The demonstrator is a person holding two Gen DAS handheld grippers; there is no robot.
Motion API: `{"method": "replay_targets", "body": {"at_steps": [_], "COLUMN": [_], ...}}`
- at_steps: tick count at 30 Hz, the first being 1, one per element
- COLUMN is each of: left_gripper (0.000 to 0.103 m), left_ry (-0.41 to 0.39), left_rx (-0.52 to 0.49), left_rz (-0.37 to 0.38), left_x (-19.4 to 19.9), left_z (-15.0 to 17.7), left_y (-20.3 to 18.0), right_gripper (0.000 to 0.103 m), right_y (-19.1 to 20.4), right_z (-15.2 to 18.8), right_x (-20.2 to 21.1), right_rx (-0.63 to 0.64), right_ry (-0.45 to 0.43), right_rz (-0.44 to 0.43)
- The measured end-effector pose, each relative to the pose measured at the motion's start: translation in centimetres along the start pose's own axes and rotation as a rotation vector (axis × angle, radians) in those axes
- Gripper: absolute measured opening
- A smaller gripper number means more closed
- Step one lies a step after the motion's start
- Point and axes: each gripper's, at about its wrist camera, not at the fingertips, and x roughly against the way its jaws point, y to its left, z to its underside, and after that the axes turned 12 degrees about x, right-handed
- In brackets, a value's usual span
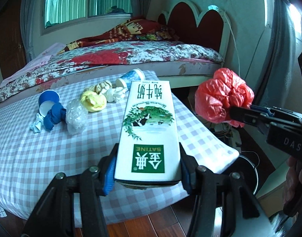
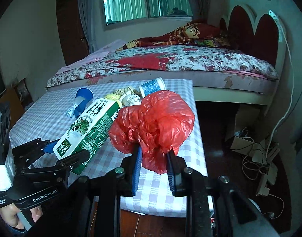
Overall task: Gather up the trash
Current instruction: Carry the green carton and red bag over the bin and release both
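My left gripper (image 1: 148,155) is shut on a white and green milk carton (image 1: 149,130), held above the checked tablecloth (image 1: 42,158); the right wrist view shows this carton (image 2: 87,130) in the left gripper (image 2: 64,154) at lower left. My right gripper (image 2: 154,154) is shut on a crumpled red plastic bag (image 2: 155,122), which appears in the left wrist view as the red bag (image 1: 222,96) off the table's right edge, with the right gripper (image 1: 242,114) behind it. On the table lie a blue cup (image 1: 48,98), a blue wad (image 1: 55,115), a clear plastic wad (image 1: 75,118), a yellow wad (image 1: 93,100), white paper (image 1: 115,94) and a patterned paper cup (image 1: 133,76).
A bed with a flowered quilt (image 1: 131,57) and a red headboard (image 1: 196,23) stands right behind the table. Cables and cardboard (image 2: 255,152) litter the wooden floor at the right. A dark round object (image 1: 247,169) sits below the table's right corner.
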Motion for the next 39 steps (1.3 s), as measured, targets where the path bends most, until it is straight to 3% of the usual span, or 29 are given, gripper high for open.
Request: {"method": "replay_targets", "body": {"at_steps": [22, 39], "left_gripper": [0.054, 0.054], "left_ry": [0.023, 0.139], "left_rx": [-0.161, -0.274], "left_rz": [0.158, 0.271], "left_x": [2.2, -0.2], "left_z": [3.4, 8.1], "left_y": [-10.4, -18.4], "right_gripper": [0.025, 0.025], "right_y": [-6.0, -11.7], "right_z": [7.1, 14.8], "right_x": [9.8, 12.8], "right_rx": [-0.132, -0.236], "right_ry": [-0.008, 0.084], "right_rz": [0.174, 0.261]}}
